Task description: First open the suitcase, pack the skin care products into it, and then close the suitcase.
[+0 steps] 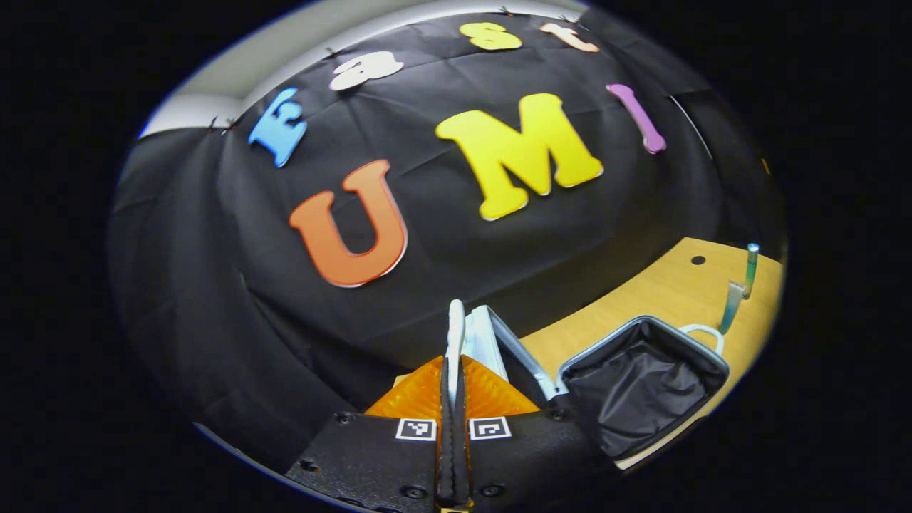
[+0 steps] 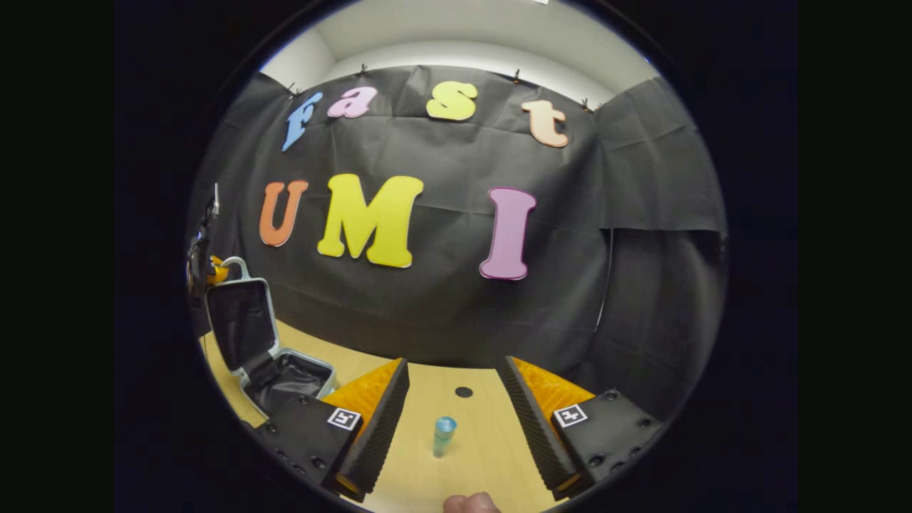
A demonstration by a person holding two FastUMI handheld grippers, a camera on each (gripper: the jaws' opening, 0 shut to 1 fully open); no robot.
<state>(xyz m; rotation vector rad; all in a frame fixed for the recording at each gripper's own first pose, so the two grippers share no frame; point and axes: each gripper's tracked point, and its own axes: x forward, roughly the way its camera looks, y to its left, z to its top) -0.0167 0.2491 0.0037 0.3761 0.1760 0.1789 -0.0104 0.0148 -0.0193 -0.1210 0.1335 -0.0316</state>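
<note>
In the left gripper view, the left gripper [image 1: 454,399] is clenched on the edge of the suitcase's raised lid [image 1: 476,340], the thin pale rim pinched between both fingers at six o'clock. Beyond it, toward four o'clock, the suitcase base [image 1: 641,381] lies open on the wooden table [image 1: 662,288], its dark lining showing. Farther off at three o'clock, a slim teal tube [image 1: 732,306] and a second teal container [image 1: 751,269] stand upright on the table, just beside each other.

In the right gripper view, the right gripper [image 2: 454,413] is released, its fingers spread wide, with a small teal bottle [image 2: 443,434] upright on the table between them at six o'clock. At nine o'clock, the suitcase [image 2: 274,363] stands open, lid upright.
</note>
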